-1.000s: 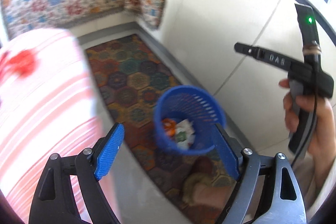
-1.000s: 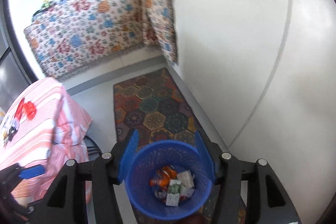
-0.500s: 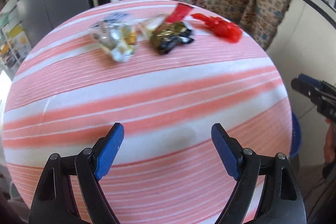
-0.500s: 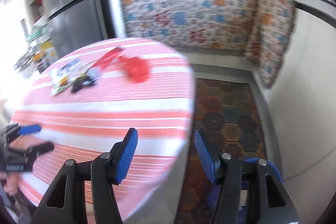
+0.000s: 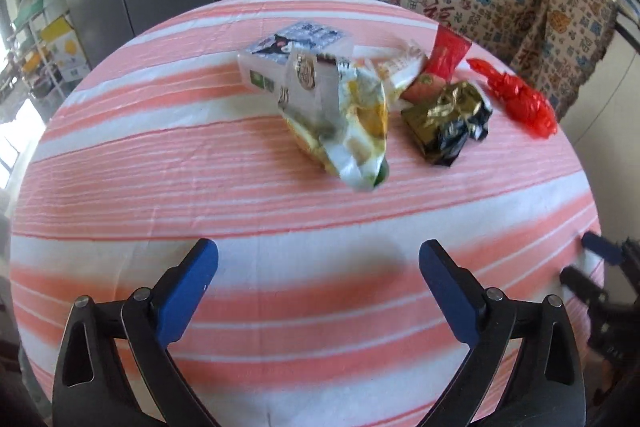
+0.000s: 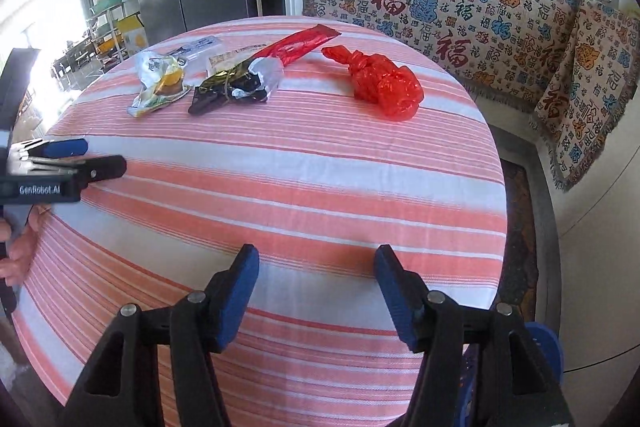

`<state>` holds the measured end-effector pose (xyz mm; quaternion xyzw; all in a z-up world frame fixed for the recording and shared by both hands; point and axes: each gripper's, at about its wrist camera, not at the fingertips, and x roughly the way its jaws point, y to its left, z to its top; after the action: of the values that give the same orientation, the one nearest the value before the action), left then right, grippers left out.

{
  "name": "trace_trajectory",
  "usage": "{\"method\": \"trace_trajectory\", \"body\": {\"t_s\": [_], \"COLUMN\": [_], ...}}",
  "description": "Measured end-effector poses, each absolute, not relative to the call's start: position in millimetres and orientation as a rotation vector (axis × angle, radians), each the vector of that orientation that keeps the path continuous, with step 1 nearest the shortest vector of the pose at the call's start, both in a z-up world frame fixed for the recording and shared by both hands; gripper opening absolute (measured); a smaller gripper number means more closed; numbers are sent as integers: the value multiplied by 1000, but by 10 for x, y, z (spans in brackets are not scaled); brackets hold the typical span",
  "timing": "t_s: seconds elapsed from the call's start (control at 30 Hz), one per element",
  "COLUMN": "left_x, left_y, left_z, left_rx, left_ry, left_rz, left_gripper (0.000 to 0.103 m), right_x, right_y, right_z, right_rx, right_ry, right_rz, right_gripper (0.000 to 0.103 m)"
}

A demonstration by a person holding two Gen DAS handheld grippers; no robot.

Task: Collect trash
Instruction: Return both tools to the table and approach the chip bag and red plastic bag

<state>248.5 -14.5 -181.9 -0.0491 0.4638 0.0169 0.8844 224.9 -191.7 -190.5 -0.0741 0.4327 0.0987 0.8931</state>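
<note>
The striped table point(image 6: 304, 187) is carrying the trash at its far side. The knotted red bag point(image 6: 384, 87) is lying apart from the crumpled wrappers point(image 5: 344, 107). Both the left gripper point(image 5: 318, 285), whose jaws have just been widening, and the right gripper point(image 6: 316, 277) are hovering apart and empty; each should be reaching forward, straddling one piece.

Tabletop point(image 6: 304, 187): wrappers point(image 6: 160, 83) clustered at far side; knotted bag point(image 6: 384, 87) to their right, apart; bin point(image 6: 544, 347) on floor, right of tabletop.
</note>
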Motion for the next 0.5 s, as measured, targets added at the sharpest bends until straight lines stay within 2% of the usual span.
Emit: {"method": "trace_trajectory", "body": {"t_s": [0.2, 0.23, 0.27, 0.3, 0.37, 0.5], "left_x": [3042, 3090, 3120, 3113, 3056, 2871], "left_y": [-89, -79, -74, -87, -106, -110], "left_z": [-1794, -1822, -1841, -1841, -1827, -1768], "left_rx": [-182, -192, -190, -167, -161, -99], "left_ry": [957, 959, 957, 944, 926, 950], "left_rz": [76, 84, 86, 95, 22, -41], "left_gripper": [99, 93, 82, 79, 49, 41], "right_x": [2335, 2339, 2341, 2347, 2360, 2369], "right_y": [-1907, -1911, -1913, -1913, -1910, -1915], "right_z": [-1938, -1940, -1942, -1945, -1949, -1951], "right_rx": [-153, -151, -150, -150, -149, -151], "right_ry": [899, 899, 899, 898, 897, 894], "right_rz": [213, 214, 213, 213, 212, 220], "right_gripper": [64, 65, 65, 65, 66, 66]}}
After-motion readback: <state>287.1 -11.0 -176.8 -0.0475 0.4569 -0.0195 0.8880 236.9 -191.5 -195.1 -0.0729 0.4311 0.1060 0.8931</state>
